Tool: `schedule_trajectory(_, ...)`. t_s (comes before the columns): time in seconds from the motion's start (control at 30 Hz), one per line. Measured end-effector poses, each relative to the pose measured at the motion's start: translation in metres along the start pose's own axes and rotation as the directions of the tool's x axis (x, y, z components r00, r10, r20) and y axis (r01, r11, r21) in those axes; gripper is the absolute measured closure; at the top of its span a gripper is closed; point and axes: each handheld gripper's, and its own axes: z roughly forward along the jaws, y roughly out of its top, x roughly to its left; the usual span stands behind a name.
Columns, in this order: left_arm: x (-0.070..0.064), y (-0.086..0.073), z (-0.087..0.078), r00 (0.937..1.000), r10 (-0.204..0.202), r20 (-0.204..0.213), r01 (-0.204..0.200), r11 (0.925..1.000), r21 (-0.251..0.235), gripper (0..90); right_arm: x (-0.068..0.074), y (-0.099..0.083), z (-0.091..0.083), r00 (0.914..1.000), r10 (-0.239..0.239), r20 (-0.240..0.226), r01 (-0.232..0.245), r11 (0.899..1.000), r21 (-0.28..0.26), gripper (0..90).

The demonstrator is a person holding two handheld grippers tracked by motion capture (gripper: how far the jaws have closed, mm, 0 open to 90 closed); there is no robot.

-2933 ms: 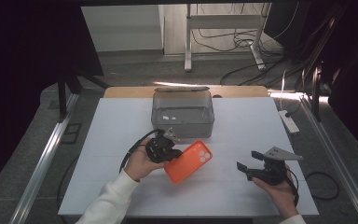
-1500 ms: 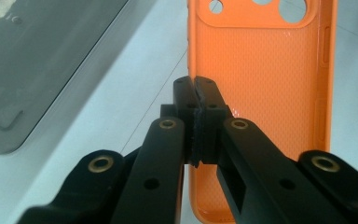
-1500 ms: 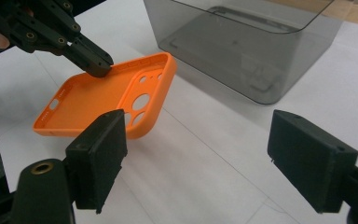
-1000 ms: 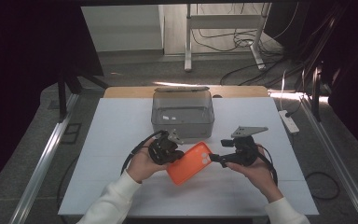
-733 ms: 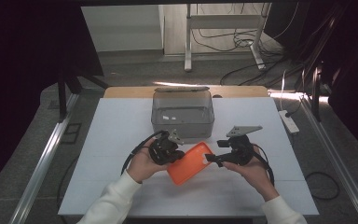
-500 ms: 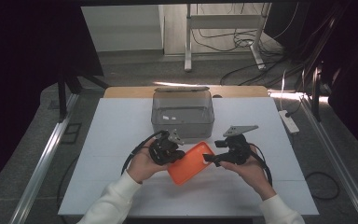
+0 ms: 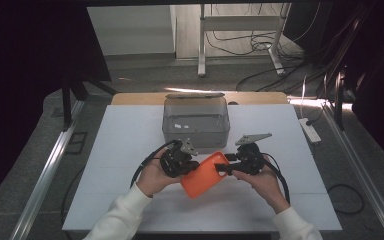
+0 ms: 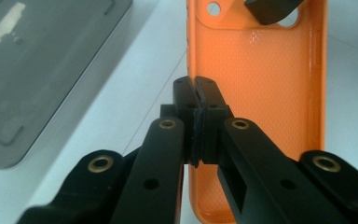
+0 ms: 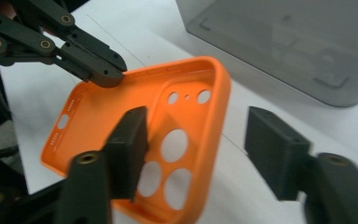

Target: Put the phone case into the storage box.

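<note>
On the white tabletop (image 7: 120, 150), an orange phone case (image 7: 205, 175) is pinched at its long edge by the left hand-held gripper (image 7: 192, 162); the right hand-held gripper (image 7: 219, 167), spread wide, straddles its 2 o'clock camera-hole end.

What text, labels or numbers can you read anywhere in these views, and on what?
No legible text anywhere.
Grey plastic box: a pale label patch shows through it, too blurred to read.
Orange phone case: no print; only camera holes and a dotted texture inside.
Left gripper and right gripper: plain black, no markings visible.
Power strip at the table edge: too small to read.
</note>
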Motion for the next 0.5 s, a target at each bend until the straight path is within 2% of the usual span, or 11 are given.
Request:
schedule_trajectory(0.03,0.0000,0.0000,0.0000,1.0000,0.000,0.000,0.000,1.0000,0.000,88.3,0.0000,0.0000,0.0000,1.0000,0.000,0.000,0.000,1.000,0.000,46.6)
schedule_trajectory(0.13,-0.0001,0.0000,-0.0015,1.0000,0.001,-0.009,-0.001,1.0000,-0.004,88.0,-0.0004,-0.0001,0.0006,0.9995,0.014,-0.030,-0.014,1.000,-0.005,59.0)
schedule_trajectory(0.2,-0.0004,-0.0001,-0.0018,0.9999,0.002,-0.011,-0.002,1.0000,-0.004,87.7,0.0000,0.0000,0.0007,0.9995,0.017,-0.028,-0.017,1.000,-0.009,60.6)
schedule_trajectory(0.33,-0.0016,0.0003,-0.0032,0.9999,0.008,-0.015,-0.008,0.9999,-0.009,87.5,-0.0033,-0.0003,-0.0039,0.9988,0.042,-0.026,-0.043,0.999,-0.032,76.6)
schedule_trajectory(0.47,-0.0041,0.0012,-0.0045,0.9997,0.019,-0.018,-0.019,0.9996,-0.019,86.9,-0.0067,-0.0013,-0.0076,0.9944,0.091,-0.054,-0.095,0.994,-0.062,80.7)
schedule_trajectory(0.5,-0.0043,0.0014,-0.0055,0.9997,0.020,-0.017,-0.020,0.9995,-0.026,86.9,-0.0068,-0.0013,-0.0086,0.9943,0.089,-0.059,-0.093,0.993,-0.071,80.8)
